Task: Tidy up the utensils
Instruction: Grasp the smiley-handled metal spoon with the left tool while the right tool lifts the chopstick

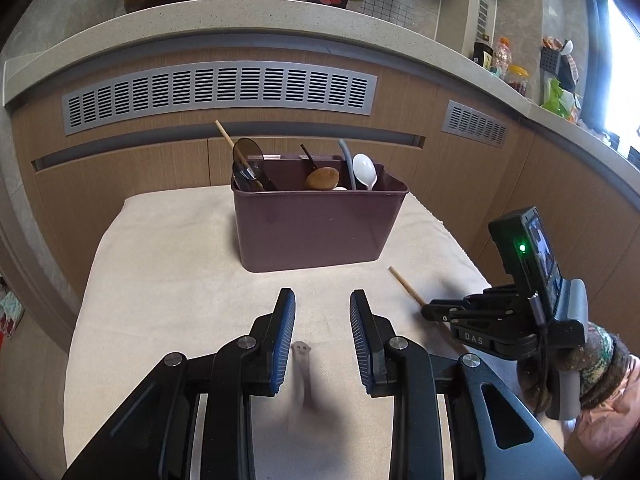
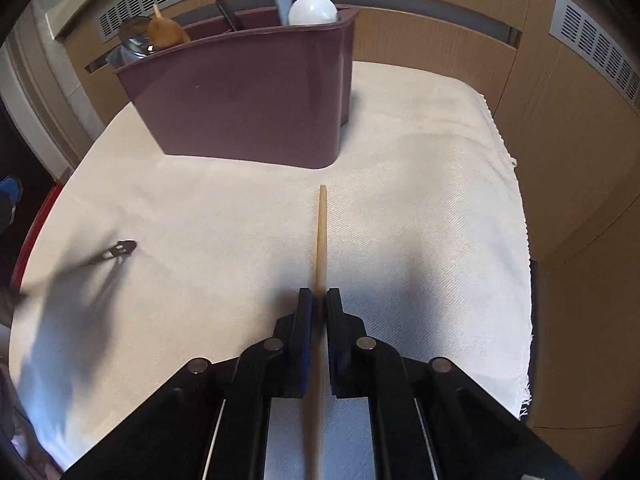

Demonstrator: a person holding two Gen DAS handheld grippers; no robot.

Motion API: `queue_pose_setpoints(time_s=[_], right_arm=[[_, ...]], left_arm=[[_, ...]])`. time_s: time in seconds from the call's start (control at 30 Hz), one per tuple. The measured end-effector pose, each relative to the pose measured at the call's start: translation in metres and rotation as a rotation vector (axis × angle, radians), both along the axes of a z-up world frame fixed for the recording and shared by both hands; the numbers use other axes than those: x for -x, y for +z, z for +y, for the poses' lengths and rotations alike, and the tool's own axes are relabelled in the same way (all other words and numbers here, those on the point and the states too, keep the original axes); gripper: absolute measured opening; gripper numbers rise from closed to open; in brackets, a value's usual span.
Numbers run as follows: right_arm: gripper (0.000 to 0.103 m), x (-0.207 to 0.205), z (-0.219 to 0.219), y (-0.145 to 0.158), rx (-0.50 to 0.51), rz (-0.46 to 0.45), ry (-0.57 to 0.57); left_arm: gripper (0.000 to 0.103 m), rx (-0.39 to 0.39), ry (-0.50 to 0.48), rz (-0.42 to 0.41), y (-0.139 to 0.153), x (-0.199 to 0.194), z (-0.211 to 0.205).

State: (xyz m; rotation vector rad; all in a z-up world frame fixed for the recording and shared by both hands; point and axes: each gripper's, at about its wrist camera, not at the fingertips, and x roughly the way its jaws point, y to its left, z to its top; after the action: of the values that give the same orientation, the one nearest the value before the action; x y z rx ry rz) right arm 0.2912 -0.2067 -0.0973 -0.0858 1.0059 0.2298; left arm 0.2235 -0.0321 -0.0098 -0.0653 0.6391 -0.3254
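My right gripper [image 2: 320, 300] is shut on a thin wooden stick [image 2: 321, 232], which runs forward over the cream cloth [image 2: 420, 200] toward a maroon utensil bin [image 2: 248, 96]. The left wrist view shows that gripper [image 1: 426, 310] low at the right, with the stick [image 1: 404, 284] poking out toward the bin [image 1: 320, 232]. Spoons and handles stand in the bin: a white spoon [image 1: 364, 170], a wooden spoon [image 1: 322, 178] and a dark round ladle [image 1: 248, 156]. My left gripper [image 1: 322, 304] hangs open above the cloth. Below its gap lies a small blurred grey utensil end [image 1: 302, 360].
The cloth-covered surface [image 1: 160, 280] ends against wooden cabinet fronts with grey vent grilles [image 1: 220, 92]. Above them, a stone counter [image 1: 280, 12] carries jars and bottles at the right. A dark slim item [image 2: 122, 247] shows on the cloth at the left of the right wrist view.
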Motion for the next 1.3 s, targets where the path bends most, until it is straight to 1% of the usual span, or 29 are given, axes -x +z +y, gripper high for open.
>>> queue_pose_setpoints(time_s=[0.17,0.3,0.33,0.4,0.43,0.57,0.63,0.7,0.8,0.87,1.0,1.07,1.13,1.17,1.2,1.3], right_arm=[[0.006,0.022,-0.007,0.014,-0.03,-0.027,0.006],[0.006,0.035,-0.017,0.016,-0.045,-0.019,0.002],[0.006,0.037,-0.019,0.015,-0.044,-0.016,0.001],[0.006,0.043,-0.023,0.012,-0.036,-0.012,-0.007],[0.006,0.044,-0.024,0.009,-0.028,-0.011,-0.01],[0.006,0.053,-0.029,0.002,0.006,-0.016,-0.017],[0.007,0.057,-0.032,0.002,0.007,-0.026,-0.024],[0.007,0.061,-0.035,0.004,-0.02,-0.029,-0.03],[0.014,0.068,-0.039,0.002,-0.072,-0.015,-0.035],[0.018,0.074,-0.04,-0.003,-0.101,-0.001,-0.035],[0.025,0.081,-0.042,-0.007,-0.136,-0.004,-0.037],[0.029,0.081,-0.043,-0.007,-0.16,0.001,-0.037],[0.036,0.08,-0.043,-0.007,-0.186,0.003,-0.033],[0.038,0.081,-0.043,-0.008,-0.195,0.002,-0.029],[0.04,0.081,-0.042,-0.008,-0.197,0.002,-0.028],[0.041,0.078,-0.036,-0.005,-0.16,-0.003,-0.022]], left_arm=[[0.029,-0.009,-0.002,0.006,0.0,0.0,0.003],[0.029,-0.036,-0.003,0.031,-0.004,0.006,0.014],[0.029,-0.052,-0.018,0.051,-0.009,0.011,0.017],[0.029,-0.055,-0.044,0.08,-0.018,0.02,0.022],[0.029,-0.054,-0.071,0.107,-0.025,0.028,0.023],[0.03,-0.077,-0.143,0.168,-0.049,0.055,0.014],[0.03,-0.091,-0.15,0.204,-0.061,0.063,0.006],[0.03,-0.094,-0.139,0.234,-0.07,0.066,0.0],[0.03,-0.094,-0.115,0.27,-0.081,0.065,-0.005],[0.03,-0.112,-0.108,0.282,-0.084,0.063,-0.01],[0.03,-0.174,-0.085,0.276,-0.087,0.059,-0.022],[0.03,-0.18,-0.079,0.276,-0.086,0.058,-0.022],[0.03,-0.178,-0.077,0.277,-0.085,0.058,-0.022],[0.03,-0.178,-0.078,0.277,-0.085,0.057,-0.022],[0.03,-0.177,-0.077,0.277,-0.085,0.057,-0.022],[0.03,-0.168,-0.068,0.275,-0.085,0.055,-0.018]])
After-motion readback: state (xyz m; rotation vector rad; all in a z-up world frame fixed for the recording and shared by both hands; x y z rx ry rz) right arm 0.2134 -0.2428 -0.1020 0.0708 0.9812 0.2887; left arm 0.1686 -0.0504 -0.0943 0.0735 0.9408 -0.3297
